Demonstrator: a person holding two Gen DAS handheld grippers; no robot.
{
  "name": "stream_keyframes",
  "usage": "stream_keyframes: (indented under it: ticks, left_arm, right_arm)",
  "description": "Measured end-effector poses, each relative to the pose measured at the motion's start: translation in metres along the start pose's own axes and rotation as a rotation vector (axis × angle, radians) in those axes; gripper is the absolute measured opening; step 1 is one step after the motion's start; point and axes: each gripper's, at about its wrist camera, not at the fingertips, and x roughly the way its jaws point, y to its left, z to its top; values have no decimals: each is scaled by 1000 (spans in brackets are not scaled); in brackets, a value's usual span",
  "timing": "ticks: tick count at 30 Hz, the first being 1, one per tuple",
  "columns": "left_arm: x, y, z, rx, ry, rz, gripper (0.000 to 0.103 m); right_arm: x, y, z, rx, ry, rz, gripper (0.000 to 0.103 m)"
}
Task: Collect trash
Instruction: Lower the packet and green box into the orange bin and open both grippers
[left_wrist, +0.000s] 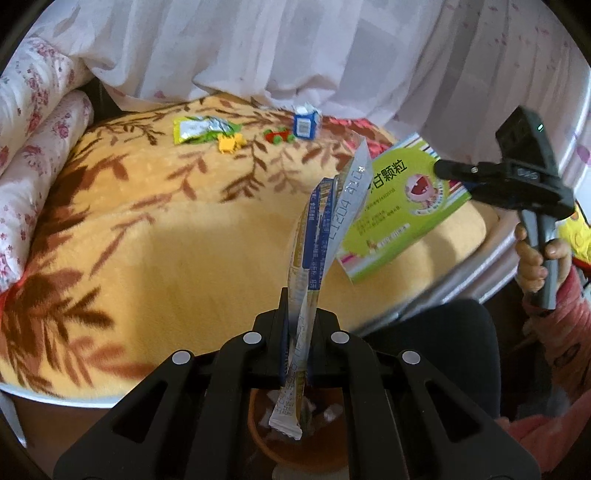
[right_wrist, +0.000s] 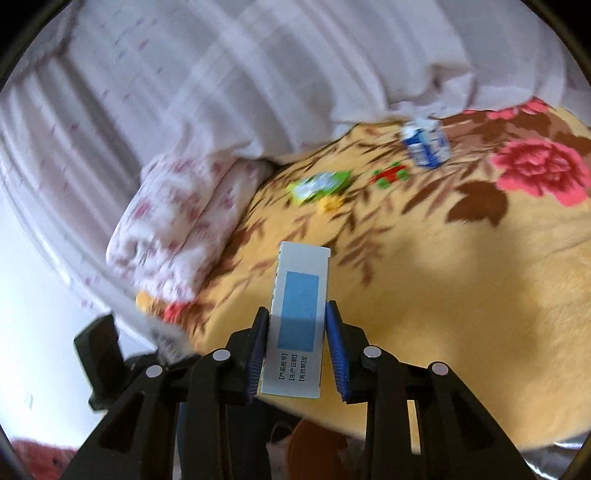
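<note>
Over the yellow blanket (left_wrist: 166, 240), left gripper (left_wrist: 297, 325) is clamped on some long sachets (left_wrist: 314, 236) above an orange bin (left_wrist: 295, 454), right gripper (right_wrist: 297, 347) is squeezing a green box (left_wrist: 402, 206). More wrappers (left_wrist: 195, 129) lie farther back.

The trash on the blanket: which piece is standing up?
The little blue-and-white carton, at the back by the curtain. The green wrapper and small red wrapper lie flat.

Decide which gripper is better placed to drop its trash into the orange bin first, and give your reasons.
Probably left: the left gripper holds its sachets directly above the orange bin, while the right gripper carries the box over the bed.
</note>
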Motion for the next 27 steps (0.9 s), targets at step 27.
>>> stream_keyframes:
  ticks: [27]
  left_arm:
    - [100,-7,-131,-72,487,-28,6]
  right_arm:
    - [88,37,-142,-180,387,-155,29]
